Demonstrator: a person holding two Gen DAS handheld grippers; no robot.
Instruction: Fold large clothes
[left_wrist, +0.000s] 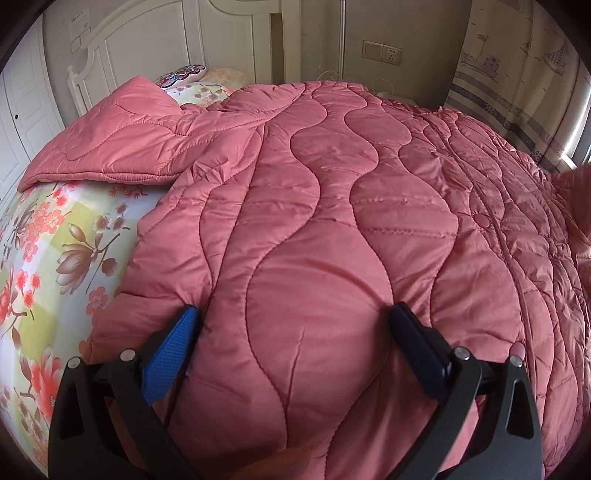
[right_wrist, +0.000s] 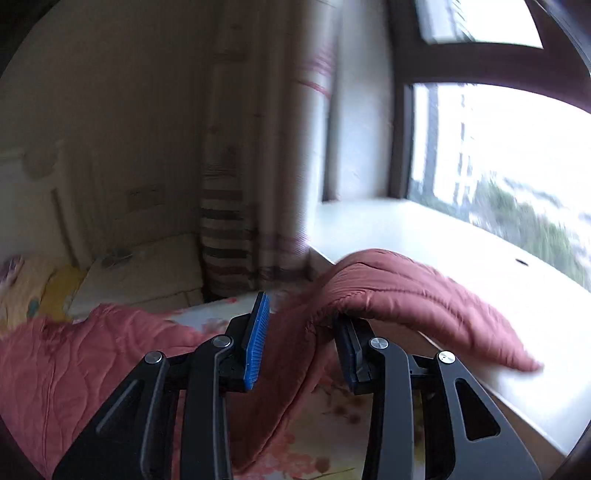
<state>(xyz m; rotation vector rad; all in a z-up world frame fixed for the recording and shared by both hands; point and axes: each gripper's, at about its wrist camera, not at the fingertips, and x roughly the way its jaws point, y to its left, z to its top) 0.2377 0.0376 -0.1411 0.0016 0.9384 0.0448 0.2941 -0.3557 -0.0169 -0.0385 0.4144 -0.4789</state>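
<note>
Two grippers: both over the bed (left_wrist: 55, 236).
Left gripper (left_wrist: 295, 325): jaws spread, tips on the pink quilted coat (left_wrist: 332, 206).
Right gripper (right_wrist: 301, 332): pinching a lifted coat sleeve (right_wrist: 399, 291).
Coat: spread across the bed's floral sheet.

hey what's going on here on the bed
A person with a gripper in each hand is folding a pink quilted coat spread on a floral bedsheet. The left gripper is open, its fingers resting on the coat's near end. The right gripper is shut on a sleeve, lifted off the bed by the windowsill. The other sleeve lies out flat.
</note>
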